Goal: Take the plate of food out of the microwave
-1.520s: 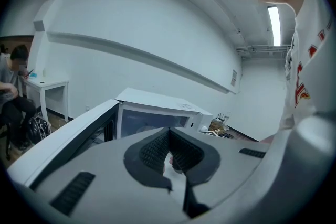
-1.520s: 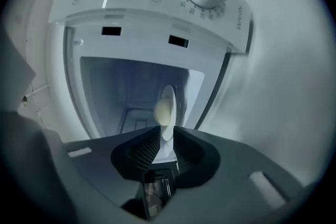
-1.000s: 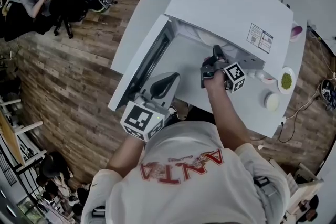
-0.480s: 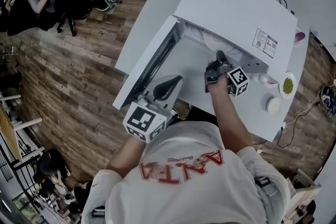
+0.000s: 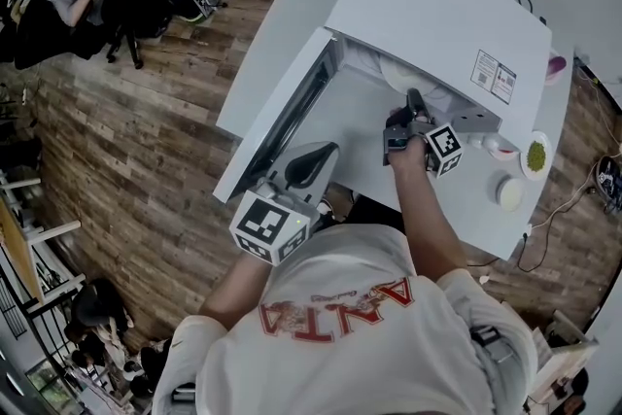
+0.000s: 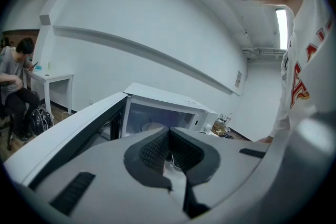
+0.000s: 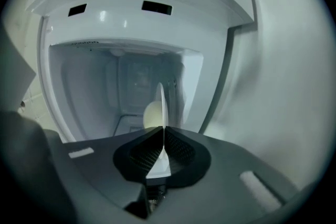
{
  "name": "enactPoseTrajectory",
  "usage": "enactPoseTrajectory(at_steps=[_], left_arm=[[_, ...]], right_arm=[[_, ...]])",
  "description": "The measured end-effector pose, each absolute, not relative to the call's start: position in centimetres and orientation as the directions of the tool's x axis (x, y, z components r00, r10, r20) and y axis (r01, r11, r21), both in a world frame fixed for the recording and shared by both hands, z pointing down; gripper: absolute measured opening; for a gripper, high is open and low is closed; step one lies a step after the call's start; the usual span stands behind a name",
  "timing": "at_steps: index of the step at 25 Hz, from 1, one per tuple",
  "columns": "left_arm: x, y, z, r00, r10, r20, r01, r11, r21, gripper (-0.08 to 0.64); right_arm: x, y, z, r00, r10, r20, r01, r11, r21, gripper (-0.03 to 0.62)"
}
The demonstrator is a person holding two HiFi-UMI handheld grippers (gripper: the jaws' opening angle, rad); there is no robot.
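Plate (image 7: 162,105) sits pinched in right claw (image 7: 163,140), jaws just closed, inside microwave (image 5: 437,15); left claw (image 6: 169,140) closed, empty.

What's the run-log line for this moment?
right gripper: fingers have just been closing, shut on plate rim | plate: inside microwave, not yet out | left gripper: shut, empty, near open door

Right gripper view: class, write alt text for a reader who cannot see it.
The right gripper has just been closing its jaws and now pinches the rim of a thin white plate, seen edge-on, carrying a pale round piece of food inside the open white microwave.
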State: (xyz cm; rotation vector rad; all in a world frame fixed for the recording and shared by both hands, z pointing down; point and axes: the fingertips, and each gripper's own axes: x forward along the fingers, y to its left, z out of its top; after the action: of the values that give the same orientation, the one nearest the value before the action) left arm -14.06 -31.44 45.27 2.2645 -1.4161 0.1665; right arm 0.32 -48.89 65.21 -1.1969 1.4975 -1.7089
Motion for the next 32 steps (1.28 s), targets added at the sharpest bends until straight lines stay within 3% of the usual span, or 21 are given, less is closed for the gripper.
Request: enactPoseTrajectory(at_steps=[17,32], left_arm=[[-12.7,-28.3,43.4,0.548,-0.786,0.287,-0.83,-0.467,0.305,0.009],[-7.3,-22.2,42.8,0.704,-0.671,0.233,-0.708,-0.635,0.308,0.009]], right_arm=[[2.1,-42.1,60.9,-0.467,-0.878,0.107,-0.083,-0.077,-0.994,0.011],[11.1,-27.3,64.1,-0.349,-0.909,0.228,-0.106,-0.203,-0.973,0.012]])
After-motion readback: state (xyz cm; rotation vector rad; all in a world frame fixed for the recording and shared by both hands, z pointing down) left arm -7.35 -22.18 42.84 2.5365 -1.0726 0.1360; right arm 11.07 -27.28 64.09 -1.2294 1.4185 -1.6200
